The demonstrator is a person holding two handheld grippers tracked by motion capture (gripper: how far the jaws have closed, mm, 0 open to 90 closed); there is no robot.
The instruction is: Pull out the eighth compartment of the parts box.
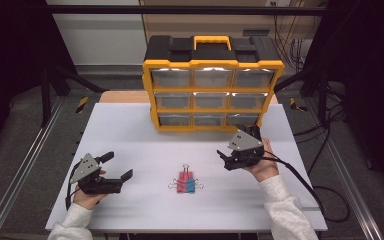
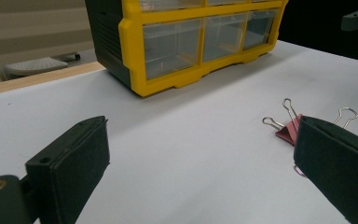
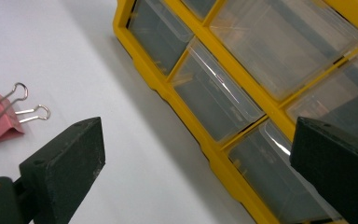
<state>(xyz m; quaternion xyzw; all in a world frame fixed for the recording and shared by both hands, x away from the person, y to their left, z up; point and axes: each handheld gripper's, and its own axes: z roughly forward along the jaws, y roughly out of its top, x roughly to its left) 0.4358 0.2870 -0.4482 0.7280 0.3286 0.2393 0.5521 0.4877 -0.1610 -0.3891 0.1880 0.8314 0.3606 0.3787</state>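
Binder clips lie between both tongs, left and right, each gaping wide.

You are not looking at any words, numbers, brand names or signs that can be read here. The yellow box is showing no label on its frame, its black top or its handle. Its clear drawers are carrying no tags or stickers. The clips are showing no print on their pink and blue sides. The white table is bearing no marks or writing. The black jaws in both gripper views are plain too, with no letters on them.
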